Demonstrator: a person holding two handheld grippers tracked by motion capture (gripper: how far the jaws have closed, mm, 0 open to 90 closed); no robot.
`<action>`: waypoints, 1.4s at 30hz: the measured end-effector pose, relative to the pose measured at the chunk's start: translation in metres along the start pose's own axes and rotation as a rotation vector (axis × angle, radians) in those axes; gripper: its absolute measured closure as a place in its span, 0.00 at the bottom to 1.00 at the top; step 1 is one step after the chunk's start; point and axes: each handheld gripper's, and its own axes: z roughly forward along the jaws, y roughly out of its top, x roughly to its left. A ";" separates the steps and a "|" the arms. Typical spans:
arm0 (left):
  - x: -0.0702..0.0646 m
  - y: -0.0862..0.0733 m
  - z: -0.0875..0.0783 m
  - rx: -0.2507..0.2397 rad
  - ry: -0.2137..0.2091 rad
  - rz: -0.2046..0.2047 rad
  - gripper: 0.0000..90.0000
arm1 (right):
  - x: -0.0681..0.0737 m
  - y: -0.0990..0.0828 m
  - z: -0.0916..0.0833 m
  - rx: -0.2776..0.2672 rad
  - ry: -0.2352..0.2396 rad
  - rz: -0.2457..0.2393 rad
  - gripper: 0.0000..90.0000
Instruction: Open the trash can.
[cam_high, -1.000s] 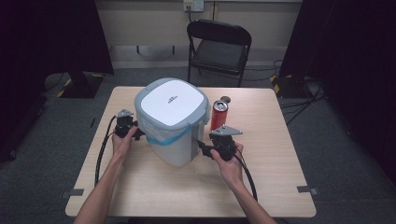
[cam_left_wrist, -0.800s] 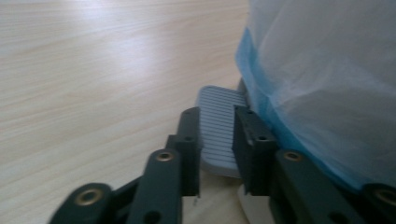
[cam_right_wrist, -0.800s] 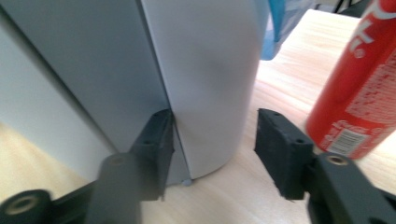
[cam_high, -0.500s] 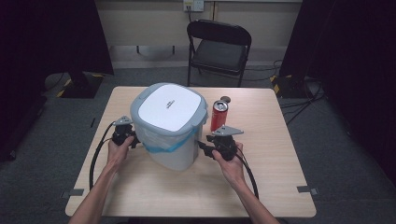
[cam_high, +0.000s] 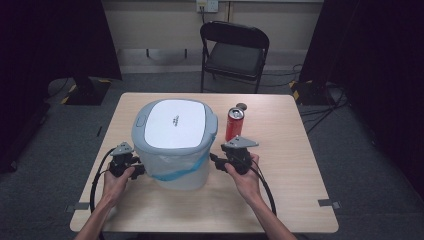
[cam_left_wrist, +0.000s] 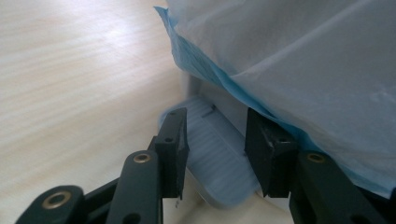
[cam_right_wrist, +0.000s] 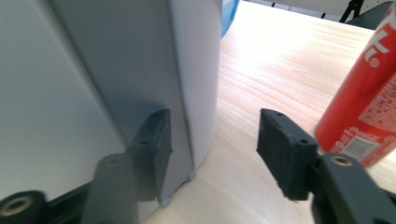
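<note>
A white bin (cam_high: 175, 150) with a grey-rimmed lid (cam_high: 175, 122) stands mid-table, and a pale blue bag (cam_high: 182, 167) hangs out under the lid. My left gripper (cam_high: 139, 170) is low at the bin's near-left side. Its jaws (cam_left_wrist: 217, 135) have just been opening and straddle the bin's pale blue pedal (cam_left_wrist: 215, 154) without pressing on it. My right gripper (cam_high: 215, 161) is at the bin's right side. Its jaws (cam_right_wrist: 212, 135) have just been opening too. One pad lies against the grey wall (cam_right_wrist: 93, 84); the other stands free over the table.
A red drink can (cam_high: 234, 123) stands just right of the bin, close to my right gripper, and shows as a red can (cam_right_wrist: 369, 112) beside the free jaw. A black folding chair (cam_high: 235, 52) stands beyond the table's far edge (cam_high: 210, 94).
My left gripper has come nearer along the bin's left side, down to the pedal. The bin has shifted slightly nearer and turned a little. The right gripper stayed in place.
</note>
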 end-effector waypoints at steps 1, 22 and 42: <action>-0.003 -0.001 -0.001 0.004 -0.005 0.011 0.65 | 0.001 -0.001 -0.004 -0.004 0.004 0.001 0.44; -0.026 -0.008 -0.007 0.020 -0.012 0.033 0.61 | 0.003 -0.013 -0.011 -0.016 -0.050 0.049 0.59; -0.040 -0.006 0.001 0.028 -0.059 0.061 0.64 | 0.000 -0.021 -0.015 -0.012 -0.045 0.058 0.61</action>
